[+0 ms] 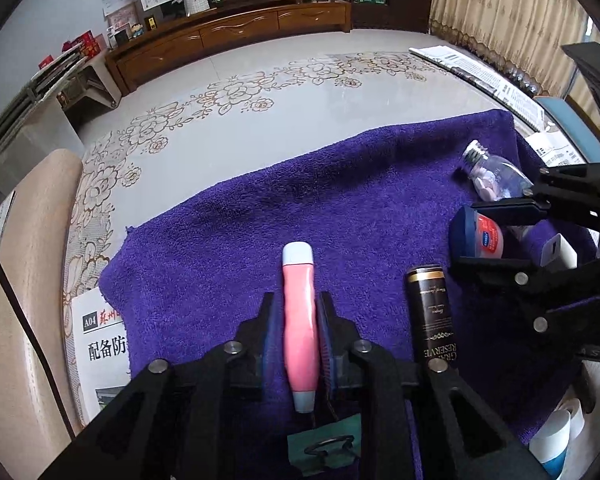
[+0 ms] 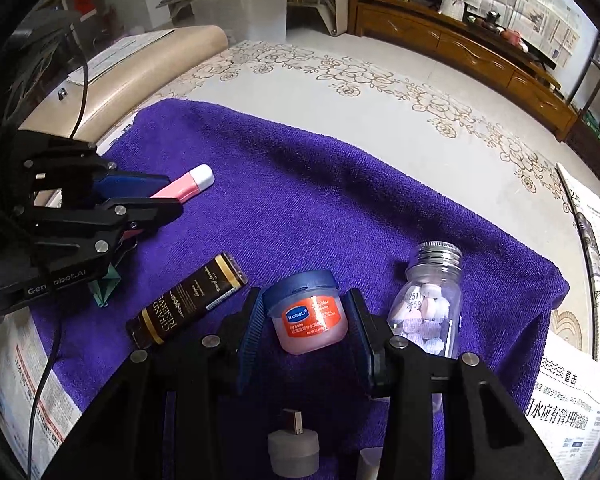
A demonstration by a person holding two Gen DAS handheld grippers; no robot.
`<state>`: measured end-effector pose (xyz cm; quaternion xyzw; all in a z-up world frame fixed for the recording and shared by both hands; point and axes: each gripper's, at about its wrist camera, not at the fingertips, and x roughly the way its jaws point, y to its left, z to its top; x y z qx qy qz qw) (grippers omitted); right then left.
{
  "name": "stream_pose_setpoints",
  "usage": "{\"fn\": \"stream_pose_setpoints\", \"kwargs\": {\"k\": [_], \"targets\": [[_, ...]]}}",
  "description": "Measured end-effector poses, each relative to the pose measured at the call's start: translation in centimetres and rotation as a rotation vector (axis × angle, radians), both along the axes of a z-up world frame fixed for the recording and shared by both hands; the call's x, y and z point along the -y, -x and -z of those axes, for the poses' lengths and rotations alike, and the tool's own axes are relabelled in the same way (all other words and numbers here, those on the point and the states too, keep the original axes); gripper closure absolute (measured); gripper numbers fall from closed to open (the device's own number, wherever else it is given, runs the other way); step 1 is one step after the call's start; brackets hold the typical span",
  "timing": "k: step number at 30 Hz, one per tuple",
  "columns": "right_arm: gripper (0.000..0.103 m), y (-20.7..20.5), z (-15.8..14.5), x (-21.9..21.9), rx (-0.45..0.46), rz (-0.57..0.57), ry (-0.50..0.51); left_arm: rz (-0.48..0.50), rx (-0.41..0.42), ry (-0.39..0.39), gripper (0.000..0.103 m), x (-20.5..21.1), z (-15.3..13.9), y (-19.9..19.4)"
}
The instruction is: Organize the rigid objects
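Note:
On a purple towel [image 1: 340,184] my left gripper [image 1: 298,308] is shut on a pink tube with pale blue ends [image 1: 299,320]; the tube also shows in the right wrist view [image 2: 188,184]. My right gripper [image 2: 306,312] is shut on a small pink lip balm jar with a blue lid [image 2: 308,312], also seen in the left wrist view [image 1: 482,236]. A dark brown "Grand Reserve" box [image 1: 430,312] lies between the grippers [image 2: 188,300]. A clear bottle of tablets with a metal cap [image 2: 430,304] lies right of the jar [image 1: 496,178].
A small white USB plug [image 2: 294,444] lies on the towel [image 2: 320,184] under my right gripper. A green folded paper [image 2: 106,286] lies by the left gripper. Newspapers [image 1: 100,352] cover the table around the towel. A beige chair back [image 1: 24,280] stands at left.

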<state>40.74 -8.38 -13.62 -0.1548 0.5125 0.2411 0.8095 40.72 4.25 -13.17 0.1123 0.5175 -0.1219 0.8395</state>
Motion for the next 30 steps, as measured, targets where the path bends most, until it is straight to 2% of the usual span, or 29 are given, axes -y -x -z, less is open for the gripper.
{"fn": "stream_pose_setpoints", "kwargs": {"k": [3,5,9,13,16,18,19,21,25,26,30], "targets": [[0.061,0.3,-0.1,-0.1,-0.008,-0.013,0.012,-0.016,0.0,-0.015,0.067,-0.4,0.0,-0.2],[0.057,0.4,-0.1,0.0,-0.022,-0.015,0.01,-0.028,0.0,-0.018,0.055,-0.7,0.0,-0.3],[0.049,0.8,-0.3,0.2,-0.037,-0.012,0.01,-0.048,0.02,0.001,0.05,-1.4,-0.3,-0.3],[0.043,1.8,-1.4,0.7,-0.005,0.006,-0.011,-0.087,0.074,0.03,0.03,-2.1,-2.1,0.7],[0.024,3.3,-3.3,1.5,0.037,0.036,-0.042,-0.086,0.13,0.02,0.017,-1.8,-4.1,2.9],[0.003,4.8,-4.9,2.4,0.084,0.056,-0.063,-0.082,0.169,0.018,0.005,-1.3,-5.4,5.1],[0.0,5.7,-5.6,3.0,0.101,0.069,-0.073,-0.076,0.183,0.026,0.0,-1.0,-6.0,6.3],[0.0,8.4,-7.1,4.8,0.114,0.116,-0.095,-0.075,0.177,0.052,0.0,-0.4,-6.9,8.8],[0.0,11.5,-7.7,7.5,0.104,0.186,-0.137,-0.087,0.159,0.117,0.0,0.7,-7.8,13.4],[0.0,13.7,-7.9,9.9,0.097,0.239,-0.157,-0.09,0.151,0.132,0.0,1.0,-7.6,14.5],[0.0,16.3,-7.3,13.0,0.09,0.31,-0.158,-0.112,0.103,0.185,0.0,2.7,-6.1,17.6]]}}
